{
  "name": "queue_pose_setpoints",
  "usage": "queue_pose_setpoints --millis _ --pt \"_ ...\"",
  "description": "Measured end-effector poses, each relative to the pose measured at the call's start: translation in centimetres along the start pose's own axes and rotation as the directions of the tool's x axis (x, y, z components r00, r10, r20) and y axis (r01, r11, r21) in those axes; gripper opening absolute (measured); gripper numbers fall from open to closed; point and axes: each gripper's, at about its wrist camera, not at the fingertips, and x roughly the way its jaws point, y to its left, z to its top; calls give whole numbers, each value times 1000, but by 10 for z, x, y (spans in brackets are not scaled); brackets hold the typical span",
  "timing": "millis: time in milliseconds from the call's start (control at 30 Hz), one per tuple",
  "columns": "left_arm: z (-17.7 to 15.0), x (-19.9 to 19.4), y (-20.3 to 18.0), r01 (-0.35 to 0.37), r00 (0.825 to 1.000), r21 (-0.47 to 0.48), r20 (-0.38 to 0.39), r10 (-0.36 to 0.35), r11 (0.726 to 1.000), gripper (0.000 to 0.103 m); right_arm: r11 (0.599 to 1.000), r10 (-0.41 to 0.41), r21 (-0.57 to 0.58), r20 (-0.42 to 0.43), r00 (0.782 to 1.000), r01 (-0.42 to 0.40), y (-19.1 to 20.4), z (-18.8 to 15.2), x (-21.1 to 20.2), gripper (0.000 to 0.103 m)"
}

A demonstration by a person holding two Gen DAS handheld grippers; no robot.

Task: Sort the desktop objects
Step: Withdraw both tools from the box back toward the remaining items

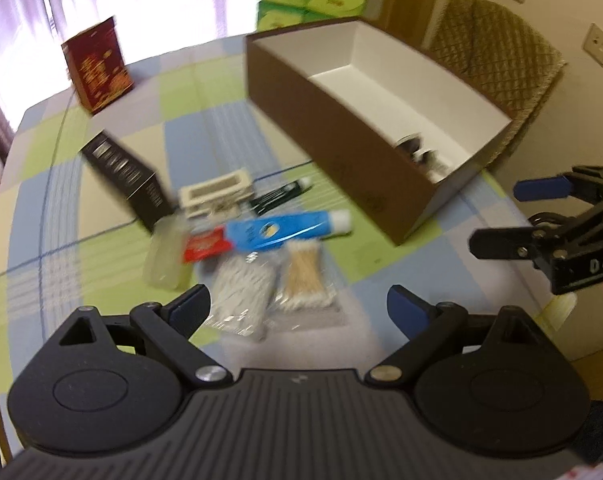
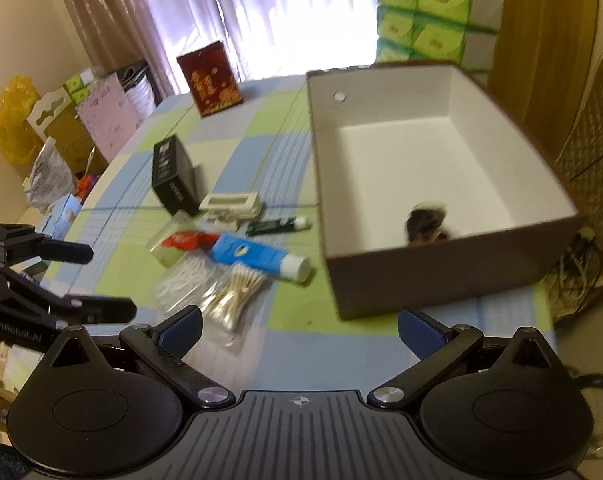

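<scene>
A brown box (image 1: 341,136) with a white inside stands on the checked tablecloth; it also shows in the right wrist view (image 2: 441,276), holding a small dark object (image 2: 425,220). A pile lies left of it: blue toothpaste tube (image 1: 285,228) (image 2: 257,256), two bags of cotton swabs (image 1: 301,276) (image 2: 233,292), a thin dark tube (image 2: 277,225), a white tray (image 1: 217,192), a black carton (image 1: 125,176) (image 2: 173,176). My left gripper (image 1: 297,308) is open and empty just before the swab bags. My right gripper (image 2: 299,328) is open and empty near the box's front corner.
A red carton (image 1: 97,64) (image 2: 211,78) stands at the table's far side. Green tissue boxes (image 2: 433,16) are stacked behind the brown box. A wicker chair (image 1: 497,68) is beyond the table. Bags and boxes (image 2: 81,120) crowd the floor at left.
</scene>
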Motion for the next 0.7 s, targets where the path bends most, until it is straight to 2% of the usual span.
queue_pose_setpoints --millis 167,433,500,567,700 --pt "-15 6 26 -57 998 -26 -27 56 998 93 1000 10 19 -27 1000 -10 18 -7 22 101" --pt "-26 20 64 -85 996 -66 -41 82 994 91 998 -10 56 -36 999 12 41 -13 58 100" --pt "-28 25 73 -89 995 -74 -44 86 993 89 998 -21 53 -36 999 23 47 -13 69 95" --pt "-28 30 82 -92 995 -77 -47 88 993 87 998 -27 61 -39 999 29 51 -14 79 83" --pt "-28 40 97 -89 995 -75 -53 85 993 87 993 -60 103 -46 997 64 57 -14 99 68"
